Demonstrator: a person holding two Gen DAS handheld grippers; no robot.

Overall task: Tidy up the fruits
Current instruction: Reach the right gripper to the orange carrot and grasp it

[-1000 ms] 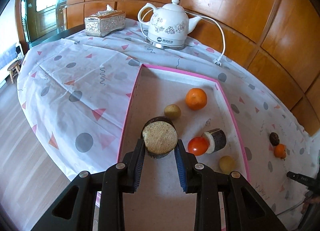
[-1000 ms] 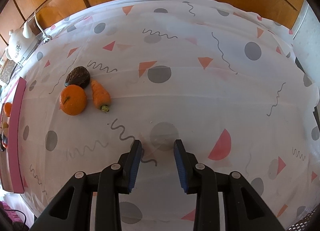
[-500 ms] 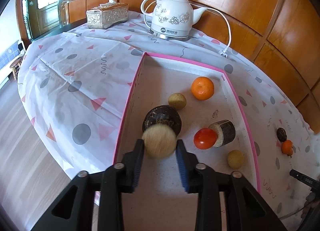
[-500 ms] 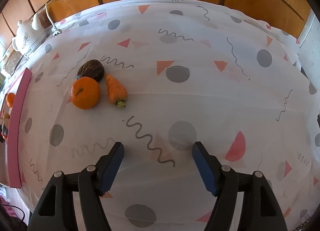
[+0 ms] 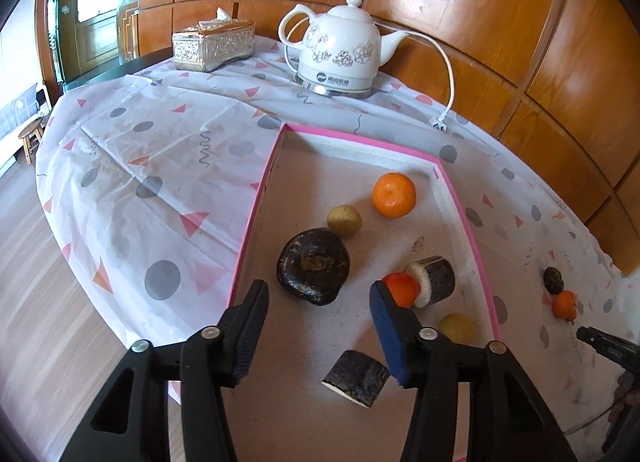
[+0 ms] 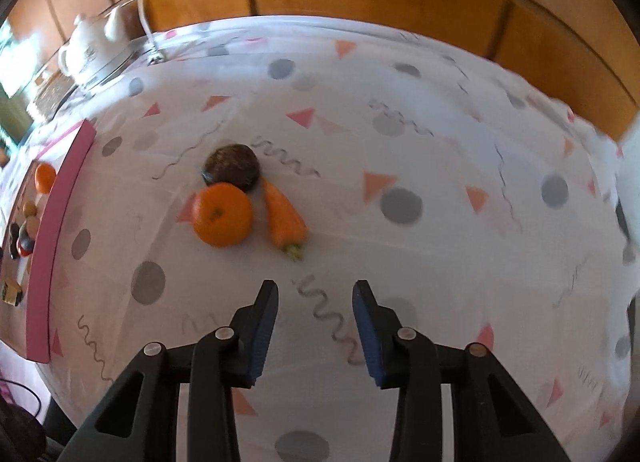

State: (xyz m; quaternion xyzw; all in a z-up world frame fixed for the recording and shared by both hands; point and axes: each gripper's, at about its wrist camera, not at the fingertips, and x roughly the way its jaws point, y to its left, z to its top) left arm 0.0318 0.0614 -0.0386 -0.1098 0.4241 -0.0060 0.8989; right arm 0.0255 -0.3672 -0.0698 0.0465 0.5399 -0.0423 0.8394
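Left wrist: teapot [image 5: 340, 53], tissue box [image 5: 213, 44], perhaps a plug [image 5: 439, 121].

Mid-frame in the left wrist view, the shallow pink-rimmed tray [image 5: 256, 213] holds a round orange tangerine [image 5: 393, 195], a flat dark-brown round fruit [image 5: 313, 266], two small yellowish balls [image 5: 344, 220], a red tomato [image 5: 401, 289] and two dark-barked cut chunks [image 5: 434, 282]. In the right wrist view, left of centre on the cloth, a second orange tangerine [image 6: 221, 213] touches a dark-brown round fruit [image 6: 232, 167], with a tapered orange carrot [image 6: 282, 217] just beside them.

Left wrist close above pink tray [image 5: 256, 205], right wrist over tablecloth [image 6: 400, 165] (both catch kettle [image 5: 340, 57])
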